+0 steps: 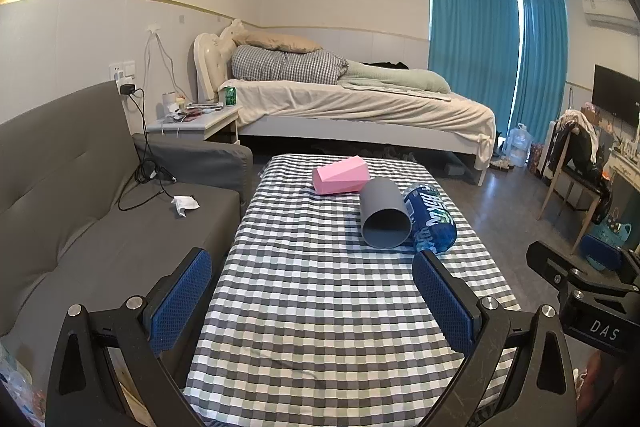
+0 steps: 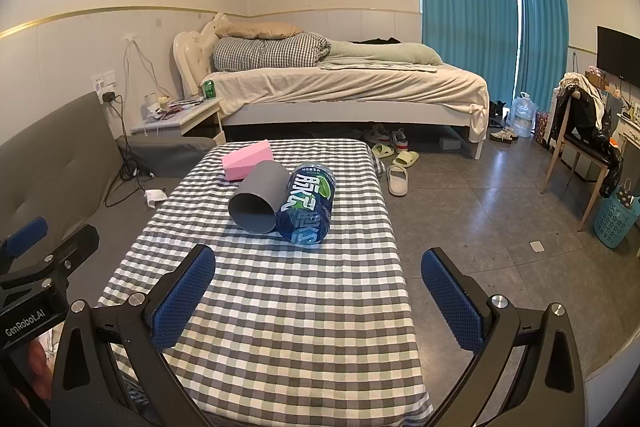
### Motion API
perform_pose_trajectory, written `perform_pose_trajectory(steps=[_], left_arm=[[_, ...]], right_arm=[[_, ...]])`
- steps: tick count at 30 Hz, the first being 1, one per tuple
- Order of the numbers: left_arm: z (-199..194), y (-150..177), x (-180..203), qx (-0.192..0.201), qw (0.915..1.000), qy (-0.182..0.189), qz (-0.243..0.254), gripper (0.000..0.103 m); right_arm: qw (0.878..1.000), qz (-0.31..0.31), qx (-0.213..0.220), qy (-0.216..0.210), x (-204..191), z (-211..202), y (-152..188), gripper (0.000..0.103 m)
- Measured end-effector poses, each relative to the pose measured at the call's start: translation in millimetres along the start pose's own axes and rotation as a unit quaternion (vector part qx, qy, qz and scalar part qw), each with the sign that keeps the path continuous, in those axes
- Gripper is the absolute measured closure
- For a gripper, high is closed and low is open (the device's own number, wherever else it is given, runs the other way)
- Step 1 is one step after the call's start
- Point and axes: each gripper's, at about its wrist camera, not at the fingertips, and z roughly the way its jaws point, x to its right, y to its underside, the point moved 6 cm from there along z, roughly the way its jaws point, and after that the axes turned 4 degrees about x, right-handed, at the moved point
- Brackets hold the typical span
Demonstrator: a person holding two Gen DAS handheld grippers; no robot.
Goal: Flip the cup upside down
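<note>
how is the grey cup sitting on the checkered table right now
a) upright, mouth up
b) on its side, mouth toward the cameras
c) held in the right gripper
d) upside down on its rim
b: the grey cup lies on its side against the blue bottle, its open mouth facing both cameras, and both grippers are open and short of it.

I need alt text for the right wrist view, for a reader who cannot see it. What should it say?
A grey cup lies on its side on a checked table, its mouth toward the camera, touching a blue bottle also on its side; a pink block lies behind them. The right gripper is open and empty in front; the left gripper shows at the left edge.
</note>
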Motion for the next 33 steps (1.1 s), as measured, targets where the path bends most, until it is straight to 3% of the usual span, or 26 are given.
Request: perform_pose_trajectory(steps=[33], left_arm=[[0.4, 0.5, 2.5, 0.001, 1.0, -0.001, 0.001, 0.0]], right_arm=[[1.0, -0.001, 0.0, 0.001, 3.6, -2.8, -1.2, 0.0]])
